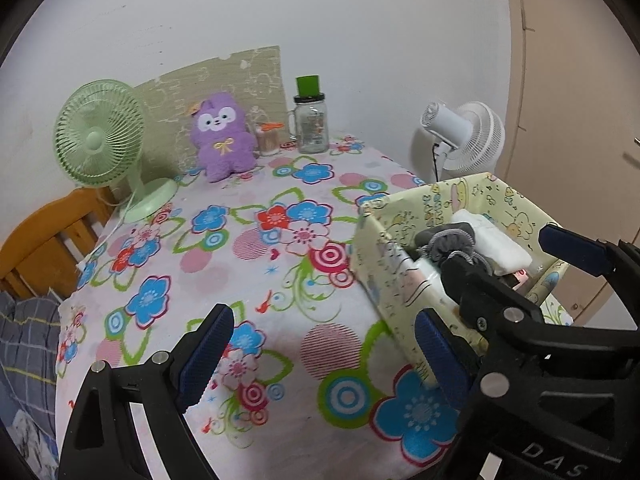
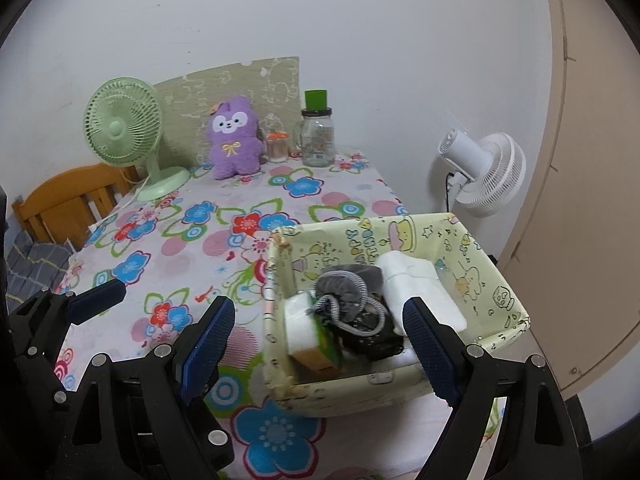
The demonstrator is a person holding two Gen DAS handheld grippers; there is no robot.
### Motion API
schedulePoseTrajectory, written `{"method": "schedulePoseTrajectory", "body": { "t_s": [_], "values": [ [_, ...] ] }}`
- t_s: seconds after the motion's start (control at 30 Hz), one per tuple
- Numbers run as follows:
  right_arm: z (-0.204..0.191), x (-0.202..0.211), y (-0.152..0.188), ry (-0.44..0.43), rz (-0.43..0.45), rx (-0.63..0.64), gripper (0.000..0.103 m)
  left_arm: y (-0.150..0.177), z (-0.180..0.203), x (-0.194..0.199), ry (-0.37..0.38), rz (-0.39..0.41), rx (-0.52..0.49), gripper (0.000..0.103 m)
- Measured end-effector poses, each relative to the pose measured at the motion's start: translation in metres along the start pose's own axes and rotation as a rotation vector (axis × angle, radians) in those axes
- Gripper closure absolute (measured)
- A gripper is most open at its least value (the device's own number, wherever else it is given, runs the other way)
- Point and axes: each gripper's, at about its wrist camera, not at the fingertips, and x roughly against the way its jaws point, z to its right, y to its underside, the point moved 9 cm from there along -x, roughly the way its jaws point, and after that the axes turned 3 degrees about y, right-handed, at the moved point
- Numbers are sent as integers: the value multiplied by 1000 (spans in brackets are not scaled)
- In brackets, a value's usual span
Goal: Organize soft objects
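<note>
Both grippers, left gripper (image 1: 324, 344) and right gripper (image 2: 320, 340), jaws wide, holding nothing. Right wrist only: basket (image 2: 400, 394) contents — gray pouch (image 2: 344, 288), white packs (image 2: 416, 280). Left wrist: mostly hidden.

Left tool (image 1: 324, 354) and right tool (image 2: 318, 340) both gape wide (seemingly empty), tilted downward.

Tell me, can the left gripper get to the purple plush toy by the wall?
Probably yes. The left gripper is open and empty, and only bare flowered bedspread lies between it and the purple plush toy. The storage box sits off to the side.
</note>
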Motion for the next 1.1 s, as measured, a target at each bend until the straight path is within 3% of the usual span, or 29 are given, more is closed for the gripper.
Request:
{"method": "schedulePoseTrajectory", "body": {
  "t_s": [0.47, 1.1],
  "values": [
    [-29, 22, 9, -63, 41, 46, 15, 20, -33, 32, -74, 36, 64, 10],
    [-39, 49, 10, -116, 123, 66, 15, 37, -64, 74, -184, 120, 146, 6]
  ]
}}
